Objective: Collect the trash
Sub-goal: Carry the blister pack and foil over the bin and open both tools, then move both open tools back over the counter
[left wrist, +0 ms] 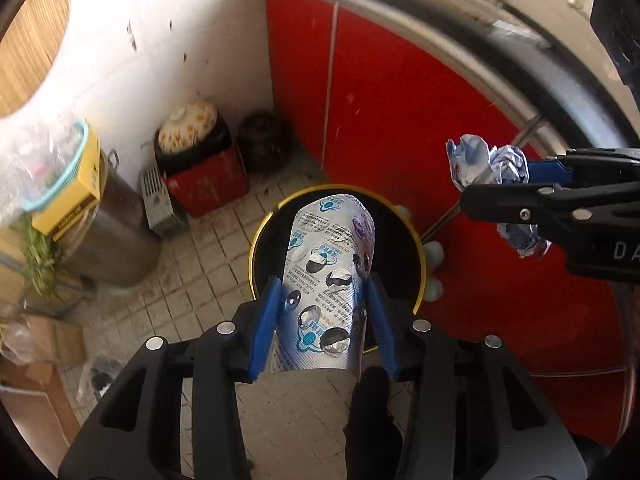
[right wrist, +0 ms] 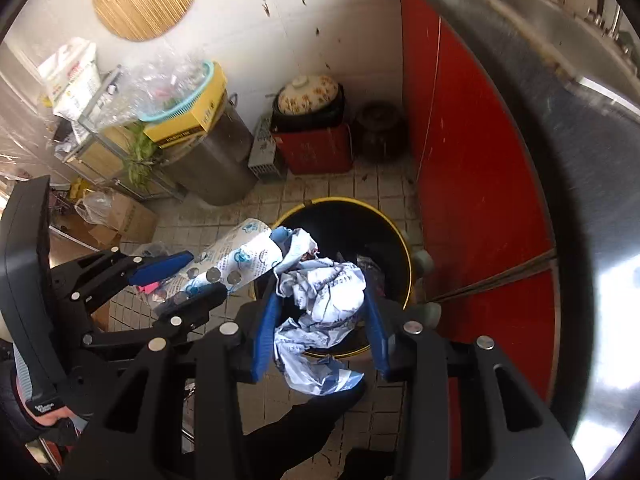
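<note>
A silver blister pack (left wrist: 328, 276) with blue print is clamped between the blue pads of my left gripper (left wrist: 324, 292), shut on it and held over a black trash bin with a yellow rim (left wrist: 264, 224). In the right wrist view the same pack (right wrist: 236, 260) hangs left of the bin (right wrist: 396, 248). My right gripper (right wrist: 322, 308) is shut on a crumpled white and blue wrapper (right wrist: 324, 292), directly above the bin's mouth. From the left wrist view, that wrapper (left wrist: 488, 164) and right gripper (left wrist: 500, 184) hover to the right of the bin.
Red cabinet doors (left wrist: 400, 100) under a steel counter edge (right wrist: 540, 92) stand right of the bin. By the white wall sit a red box with a lidded pot (right wrist: 312, 120), a dark jar (right wrist: 378, 128), a steel drum (right wrist: 212, 160) and cardboard boxes (right wrist: 128, 216). The floor is tiled.
</note>
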A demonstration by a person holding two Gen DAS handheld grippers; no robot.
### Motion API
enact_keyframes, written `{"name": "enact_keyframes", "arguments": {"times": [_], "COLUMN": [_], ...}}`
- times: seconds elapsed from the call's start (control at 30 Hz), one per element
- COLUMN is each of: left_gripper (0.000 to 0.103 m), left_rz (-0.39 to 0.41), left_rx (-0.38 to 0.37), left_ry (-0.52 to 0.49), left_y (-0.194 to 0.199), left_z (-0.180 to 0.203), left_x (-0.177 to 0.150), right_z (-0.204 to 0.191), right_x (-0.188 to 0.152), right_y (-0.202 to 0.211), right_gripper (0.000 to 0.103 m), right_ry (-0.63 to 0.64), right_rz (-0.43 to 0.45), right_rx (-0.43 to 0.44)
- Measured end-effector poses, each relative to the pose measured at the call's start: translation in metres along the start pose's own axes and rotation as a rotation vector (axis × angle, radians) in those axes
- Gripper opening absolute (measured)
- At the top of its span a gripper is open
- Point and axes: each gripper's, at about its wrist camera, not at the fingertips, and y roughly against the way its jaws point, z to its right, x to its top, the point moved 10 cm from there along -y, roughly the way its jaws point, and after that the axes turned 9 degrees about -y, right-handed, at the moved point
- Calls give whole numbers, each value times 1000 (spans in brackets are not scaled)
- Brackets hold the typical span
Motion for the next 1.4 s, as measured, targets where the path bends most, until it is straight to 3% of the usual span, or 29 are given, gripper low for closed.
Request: {"name": "enact_keyframes", "arguments": {"times": [0.13, 0.27, 0.3, 0.37, 0.4, 0.53, 0.63, 0.77, 0.87, 1.0, 1.2, 1.4], "left_gripper": [43, 51, 55, 80, 81, 81, 83, 89, 91, 92, 92, 92], "left_rz": [-12, -23, -33, -40, -33, -29, -27, 7, 46, 104, 163, 156], "left_rx": [-23, -37, -42, -7, 14, 20, 36, 27, 6, -92, -274, -401], "left_ry": [34, 36, 30, 14, 10, 4, -4, -57, -165, -337, -610, -746], "left_y": [-30, -43, -46, -45, -42, -22, 3, 45, 80, 115, 153, 179], "left_z": [-9, -8, -7, -9, -11, -16, -15, 11, 56, 148, 316, 441], "left_x": [-3, -3, -3, -3, -1, 1, 6, 23, 45, 76, 107, 111], "right_z": [8, 12, 12, 14, 14, 16, 21, 45, 78, 142, 242, 311], "right_x": [-4, 1, 2, 6, 7, 6, 3, -9, -27, -69, -171, -286], "right_y": [-31, -38, -39, -34, -30, 5, 39, 116, 185, 273, 373, 443], "right_gripper": [40, 44, 53, 62, 63, 63, 69, 76, 81, 84, 84, 84], "right_ry": [-15, -27, -32, -37, -40, -50, -75, -144, -223, -355, -604, -822], "right_rz": [-38, -39, -43, -31, -26, 8, 42, 131, 226, 341, 467, 526], "right_rx": [-23, -26, -20, -31, -28, -20, -18, -35, -88, -209, -398, -560]}}
